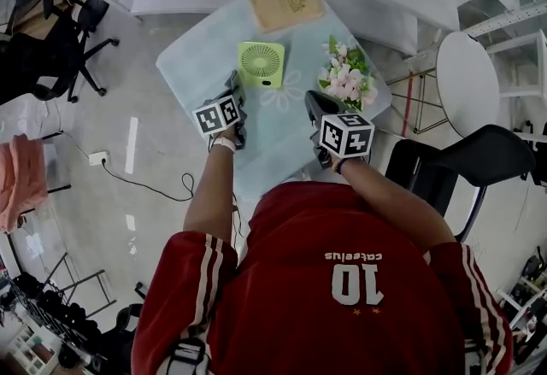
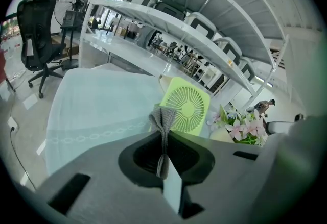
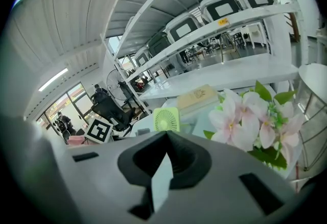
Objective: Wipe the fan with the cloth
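A: Left gripper (image 1: 234,84), jaw state?

B: Jaws pressed together on the cloth (image 2: 163,117). A grey fold is pinched between them and a tuft pokes out past the tips. No slack hangs down that I can see.

A: Right gripper (image 1: 314,102)?

B: Jaws together, nothing between them. It hovers over the near-right part of the table (image 1: 197,66), just near of the flowers (image 1: 346,79).

A: The fan (image 1: 261,64)?

B: Green and square, toward the far middle of the table, with its round grille turned toward the person. No gripper touches it.

A: Bearing from the cloth?

B: Straight ahead and a touch right. In the left gripper view the grille sits directly behind the tuft, so the jaws already aim at it. In the head view the fan lies just beyond the left tips, with a clear gap.

A: Nearer hand?

B: The left, by my reading. The right gripper sits further near and to the right, with the fan off to its far left.

A: Next move?

B: Likely a short push away from the person to bring the cloth onto the grille. The flowers stand close on the fan's right, so sweeps should stay clear of them.
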### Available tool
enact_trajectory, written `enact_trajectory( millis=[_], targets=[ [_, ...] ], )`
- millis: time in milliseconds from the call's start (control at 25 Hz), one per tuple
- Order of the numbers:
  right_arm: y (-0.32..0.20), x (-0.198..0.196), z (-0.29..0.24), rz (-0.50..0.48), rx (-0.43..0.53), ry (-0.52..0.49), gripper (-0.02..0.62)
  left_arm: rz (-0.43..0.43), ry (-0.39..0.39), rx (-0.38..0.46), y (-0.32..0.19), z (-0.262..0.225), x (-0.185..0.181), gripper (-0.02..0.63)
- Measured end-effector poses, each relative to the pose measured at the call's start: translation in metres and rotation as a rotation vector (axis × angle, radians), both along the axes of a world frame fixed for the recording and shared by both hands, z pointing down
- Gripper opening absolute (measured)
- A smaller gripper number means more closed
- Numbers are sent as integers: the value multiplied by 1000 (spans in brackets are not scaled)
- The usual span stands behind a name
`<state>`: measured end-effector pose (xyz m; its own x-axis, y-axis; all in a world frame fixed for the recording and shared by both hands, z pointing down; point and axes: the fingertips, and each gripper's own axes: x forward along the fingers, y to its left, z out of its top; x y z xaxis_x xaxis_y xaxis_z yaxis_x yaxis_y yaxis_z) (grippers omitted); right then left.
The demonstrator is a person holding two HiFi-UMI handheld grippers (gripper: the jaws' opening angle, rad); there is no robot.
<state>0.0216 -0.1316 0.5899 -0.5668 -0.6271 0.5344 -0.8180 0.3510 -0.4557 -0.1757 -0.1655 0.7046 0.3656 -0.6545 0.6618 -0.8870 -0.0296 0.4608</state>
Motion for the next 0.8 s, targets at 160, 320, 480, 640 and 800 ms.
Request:
enact_trajectory(
  millis=[160,320,480,640,800],
  targets=[
    [-3,8,4,5,-9,7,2,-9,-3,-7,-3,7,-1,23],
    [-5,11,6,3,-15,7,2,-12,-3,-13,-5,10,0,23],
    [-7,14,7,-1,-17,8,2,-17,0,-13,-9,11,3,23],
    [-8,19,7,0,-17,11,2,-20,6,-14,-13,12,6,23],
    [-9,22,9,0,-21,14,2,-35,23,-18,-15,13,9,23]
  ],
)
